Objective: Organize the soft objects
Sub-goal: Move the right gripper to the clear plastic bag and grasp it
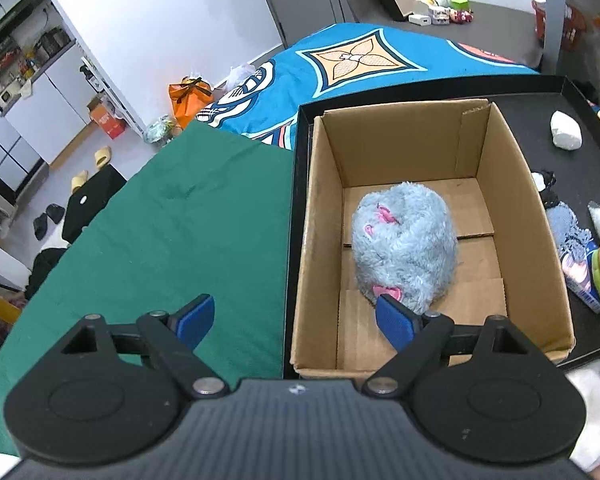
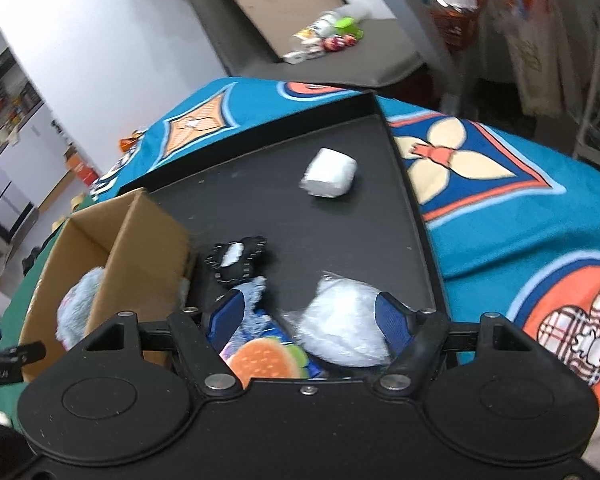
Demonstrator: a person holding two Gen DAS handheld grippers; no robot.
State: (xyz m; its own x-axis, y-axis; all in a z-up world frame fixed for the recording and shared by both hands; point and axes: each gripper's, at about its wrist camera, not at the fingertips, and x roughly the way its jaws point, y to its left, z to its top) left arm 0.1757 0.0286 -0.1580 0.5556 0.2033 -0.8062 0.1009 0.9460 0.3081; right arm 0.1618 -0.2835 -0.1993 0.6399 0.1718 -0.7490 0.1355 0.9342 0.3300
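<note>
My left tongs (image 1: 294,322) gape empty at the frame's bottom, the blue plush (image 1: 406,246) lying in the box (image 1: 324,216) just above their right pad; my right tongs (image 2: 310,320) stand open, nearer the white fluffy toy (image 2: 340,330) between their pads, untouched as far as I can tell.

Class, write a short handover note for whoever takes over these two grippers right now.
Left gripper: jaws open, empty, at the near edge of the cardboard box.
Right gripper: jaws open, empty, above the white fluffy toy.
Done: blue-grey plush lies in the box.
Left on the black tray: white fluffy toy, burger plush, black-and-white item, white lump.
</note>
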